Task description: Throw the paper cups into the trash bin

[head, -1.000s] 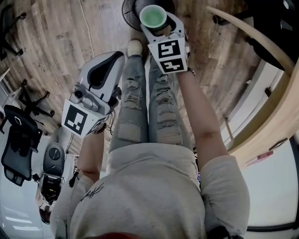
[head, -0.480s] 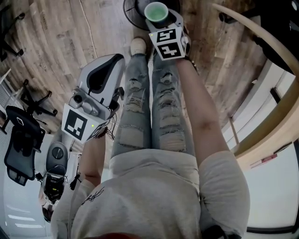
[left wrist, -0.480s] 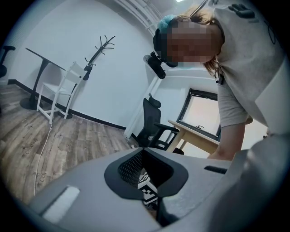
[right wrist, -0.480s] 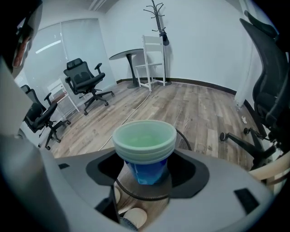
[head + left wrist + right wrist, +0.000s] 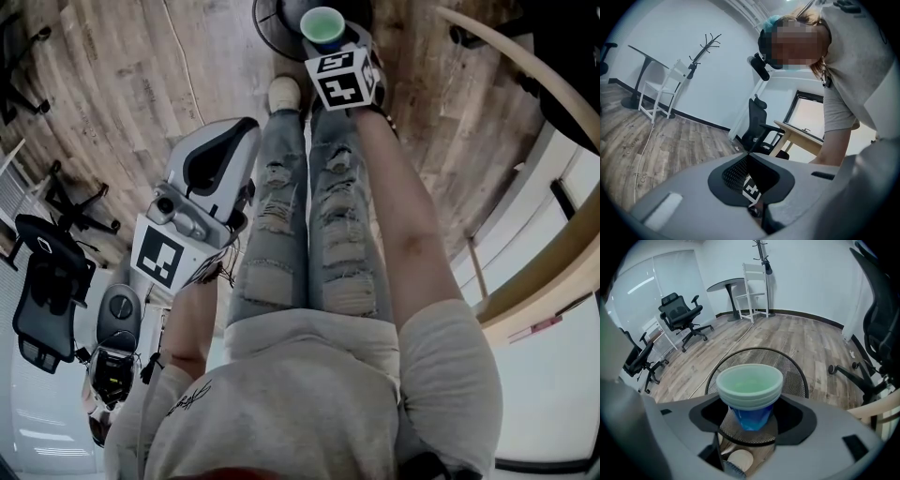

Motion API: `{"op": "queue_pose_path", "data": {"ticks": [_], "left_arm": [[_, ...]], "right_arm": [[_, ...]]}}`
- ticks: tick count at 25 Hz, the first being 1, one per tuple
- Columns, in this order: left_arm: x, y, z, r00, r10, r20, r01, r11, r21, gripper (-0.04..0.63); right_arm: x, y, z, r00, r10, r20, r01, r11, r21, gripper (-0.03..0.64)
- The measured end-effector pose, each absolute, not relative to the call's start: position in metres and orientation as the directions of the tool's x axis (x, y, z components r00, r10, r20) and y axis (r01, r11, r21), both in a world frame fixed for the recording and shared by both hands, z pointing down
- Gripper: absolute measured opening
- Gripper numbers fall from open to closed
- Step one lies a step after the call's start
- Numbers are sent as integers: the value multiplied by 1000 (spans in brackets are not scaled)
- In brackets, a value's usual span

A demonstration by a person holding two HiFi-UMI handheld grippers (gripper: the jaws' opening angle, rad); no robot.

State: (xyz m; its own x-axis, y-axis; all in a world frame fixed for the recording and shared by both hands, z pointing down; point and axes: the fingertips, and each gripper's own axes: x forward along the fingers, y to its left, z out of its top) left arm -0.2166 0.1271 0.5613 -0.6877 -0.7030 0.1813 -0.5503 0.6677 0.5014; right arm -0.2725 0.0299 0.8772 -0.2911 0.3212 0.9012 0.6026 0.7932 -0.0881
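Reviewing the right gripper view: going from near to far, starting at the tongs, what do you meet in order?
Stacked paper cups clamped in the right tongs → mesh trash bin on the floor just beyond them → white chair near the far wall.

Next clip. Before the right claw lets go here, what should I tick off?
1. Paper cups gripped in the right claw: ok.
2. Cups upright, mouth up: ok.
3. Mesh trash bin directly below the cups: ok.
4. Left claw shut, empty, off to the side: ok.
5. Room left inside the bin: cannot tell, since the cups and claw hide most of the bottom.
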Motion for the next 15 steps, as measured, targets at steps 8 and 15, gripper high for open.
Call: {"op": "queue_pose_path", "data": {"ticks": [8,15], "left_arm": [[-215,125,567,-676,-714,182,-557,657,508,3],[-214,120,569,-667,-721,186,-558,649,516,3]], "right_arm": [[-274,26,900,-268,296,917,600,796,-82,284],[-270,24,899,-237,279,931,599,796,-86,284]]}}
